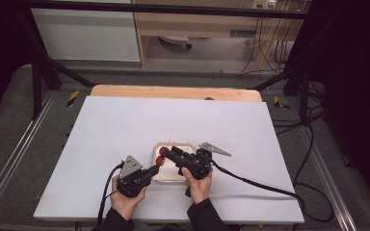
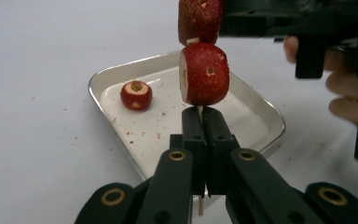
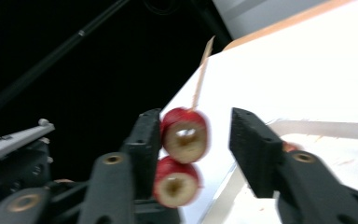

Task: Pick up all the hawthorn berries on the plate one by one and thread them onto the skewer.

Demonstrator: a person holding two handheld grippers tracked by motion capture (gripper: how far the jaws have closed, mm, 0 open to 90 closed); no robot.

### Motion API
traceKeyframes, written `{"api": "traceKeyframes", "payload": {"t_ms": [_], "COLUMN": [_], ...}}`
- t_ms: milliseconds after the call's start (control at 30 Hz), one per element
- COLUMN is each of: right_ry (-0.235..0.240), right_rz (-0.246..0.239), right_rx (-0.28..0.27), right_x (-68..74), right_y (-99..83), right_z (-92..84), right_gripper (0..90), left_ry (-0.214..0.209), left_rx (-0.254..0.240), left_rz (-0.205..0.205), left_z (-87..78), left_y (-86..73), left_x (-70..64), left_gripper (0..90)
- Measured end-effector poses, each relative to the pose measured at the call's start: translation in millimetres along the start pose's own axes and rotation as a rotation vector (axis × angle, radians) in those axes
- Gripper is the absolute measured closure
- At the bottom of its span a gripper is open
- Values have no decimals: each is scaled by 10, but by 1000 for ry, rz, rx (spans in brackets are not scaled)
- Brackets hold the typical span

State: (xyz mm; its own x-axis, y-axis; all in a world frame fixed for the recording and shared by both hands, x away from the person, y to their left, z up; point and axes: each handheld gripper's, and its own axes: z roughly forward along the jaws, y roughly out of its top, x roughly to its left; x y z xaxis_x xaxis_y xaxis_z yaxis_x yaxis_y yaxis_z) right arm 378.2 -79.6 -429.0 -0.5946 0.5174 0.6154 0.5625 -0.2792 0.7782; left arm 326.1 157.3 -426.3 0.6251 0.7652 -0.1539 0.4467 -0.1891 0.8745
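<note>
Left hand-held gripper (image 2: 200, 122) clamps the upright skewer (image 2: 199, 111); right hand-held gripper (image 3: 196, 137), released, brackets the top fruit piece (image 3: 185, 134) above the tray (image 2: 261, 109), lower centre; desk (image 1: 125, 125) open all round.

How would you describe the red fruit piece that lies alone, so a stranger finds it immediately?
Look at the white table, then the shallow metal tray near its front. One red fruit piece lies alone on the tray floor, hollow core upward, unlike the two pieces threaded on the skewer.

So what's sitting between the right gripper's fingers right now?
In the right gripper view, the upper red fruit piece on the skewer sits between the right gripper fingers, against one finger, apart from the other; the gripper is open.
</note>
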Motion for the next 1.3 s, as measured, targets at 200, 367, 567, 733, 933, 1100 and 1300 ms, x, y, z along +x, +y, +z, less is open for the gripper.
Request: {"api": "traceKeyframes", "payload": {"t_ms": [200, 367, 567, 733, 933, 1100, 1300], "right_ry": [-59, -133, -214, -249, -287, -311, -314], "right_rz": [-108, -221, -294, -359, -454, -523, -525], "right_rx": [71, 194, 354, 500, 662, 788, 880], "right_x": [-38, -86, -128, -97, -18, 40, 35], "right_y": [180, 271, 397, 499, 629, 658, 689], "right_z": [-144, -200, -160, 19, 276, 519, 782], "right_gripper": [298, 187, 131, 109, 127, 175, 249], "left_ry": [8, -10, 25, 21, 24, 30, 27], "left_rx": [62, 109, 140, 144, 156, 163, 163], "left_rz": [27, 49, 69, 58, 55, 51, 54], "left_z": [-104, -197, -366, -420, -416, -416, -412], "left_y": [-36, -76, -123, -132, -149, -161, -165], "left_x": [155, 311, 485, 561, 637, 675, 672], "left_gripper": [886, 883, 885, 885, 885, 885, 885]}}
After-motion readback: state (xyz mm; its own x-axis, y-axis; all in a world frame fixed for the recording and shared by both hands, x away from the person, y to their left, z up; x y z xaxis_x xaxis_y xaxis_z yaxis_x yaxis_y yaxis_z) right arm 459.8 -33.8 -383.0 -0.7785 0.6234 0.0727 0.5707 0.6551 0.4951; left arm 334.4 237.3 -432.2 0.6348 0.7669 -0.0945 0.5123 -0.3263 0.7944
